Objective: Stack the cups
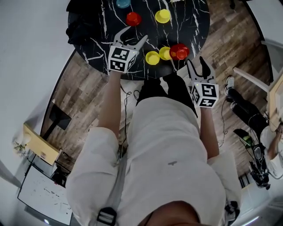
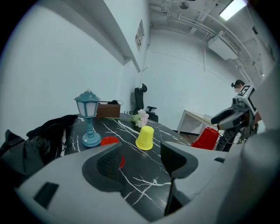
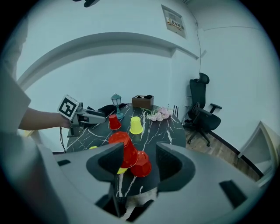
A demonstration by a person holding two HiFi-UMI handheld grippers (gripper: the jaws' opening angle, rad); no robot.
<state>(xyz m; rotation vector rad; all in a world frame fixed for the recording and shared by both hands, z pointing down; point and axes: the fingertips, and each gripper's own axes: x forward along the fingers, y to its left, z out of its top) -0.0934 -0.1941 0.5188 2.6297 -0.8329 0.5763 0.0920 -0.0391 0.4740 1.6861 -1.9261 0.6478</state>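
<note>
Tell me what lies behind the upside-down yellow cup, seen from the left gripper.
Pale pink flowers lie behind the yellow cup; the cup hides the tabletop between them.

An office-like workroom is indicated: a black swivel office chair (image 3: 202, 114) is parked by plain white walls, a framed notice (image 3: 174, 21) is hung high, strip lighting (image 2: 232, 8) and exposed pipes (image 2: 183, 13) are left bare overhead, and a white desk (image 2: 194, 120) is seen beyond the round marbled surface (image 1: 188, 26), over wood-plank flooring (image 1: 75, 84).
</note>
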